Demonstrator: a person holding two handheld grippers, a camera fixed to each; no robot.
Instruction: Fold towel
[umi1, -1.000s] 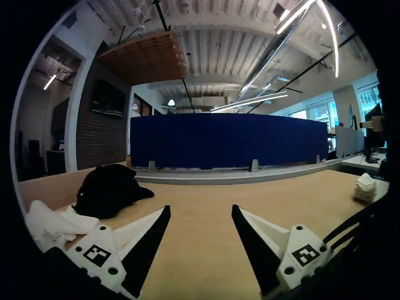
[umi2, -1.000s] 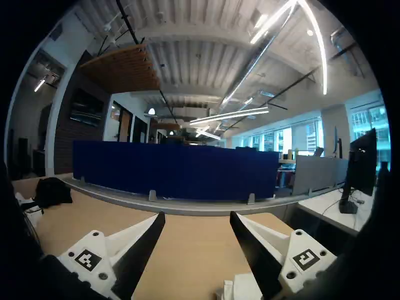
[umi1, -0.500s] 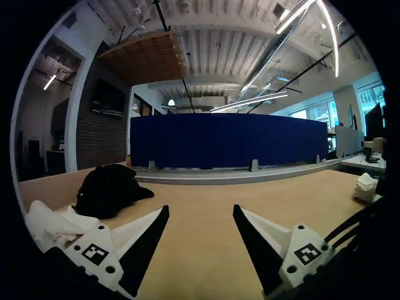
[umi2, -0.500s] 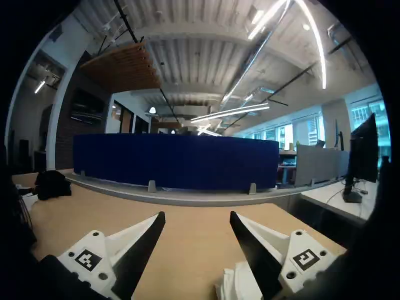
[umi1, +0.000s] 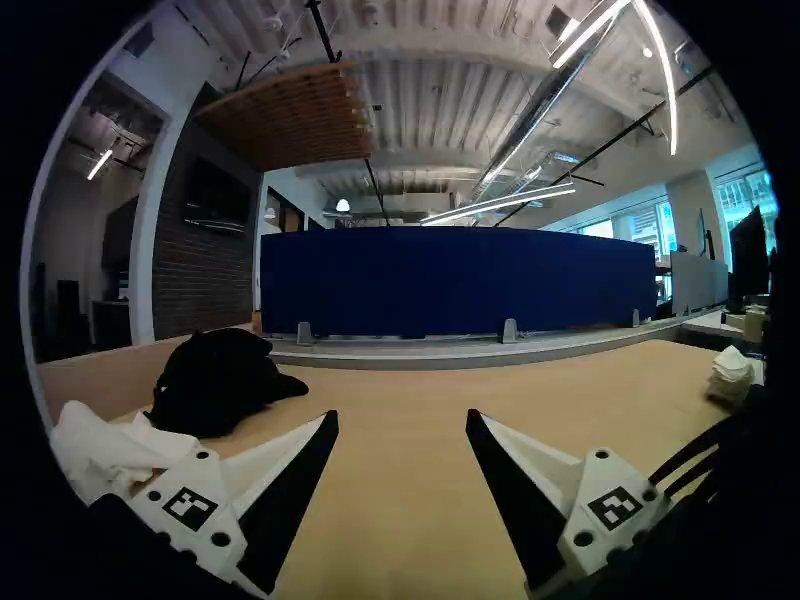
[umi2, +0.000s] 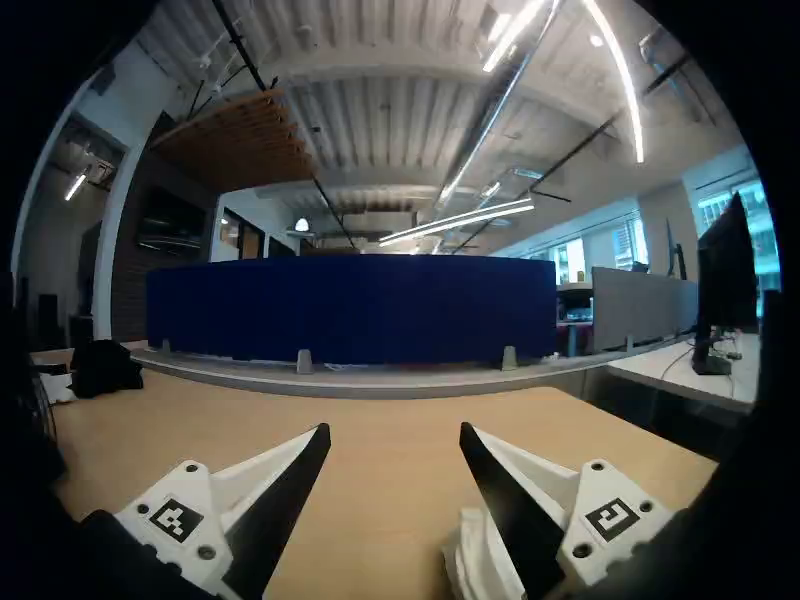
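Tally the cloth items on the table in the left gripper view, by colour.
White: 2 (crumpled white cloth, white pile)
Black: 1 (black heap)
Total: 3

In the left gripper view, a crumpled white cloth (umi1: 100, 455) lies partly hidden behind the left hand-held gripper (umi1: 401, 412). A white stack (umi1: 733, 372) at the far right is cut by the picture's edge. In the right gripper view, a white towel (umi2: 478, 545) sits half hidden behind the right hand-held gripper (umi2: 395, 426) and runs off the bottom edge. A black heap (umi2: 100, 368) far left is too small to identify.
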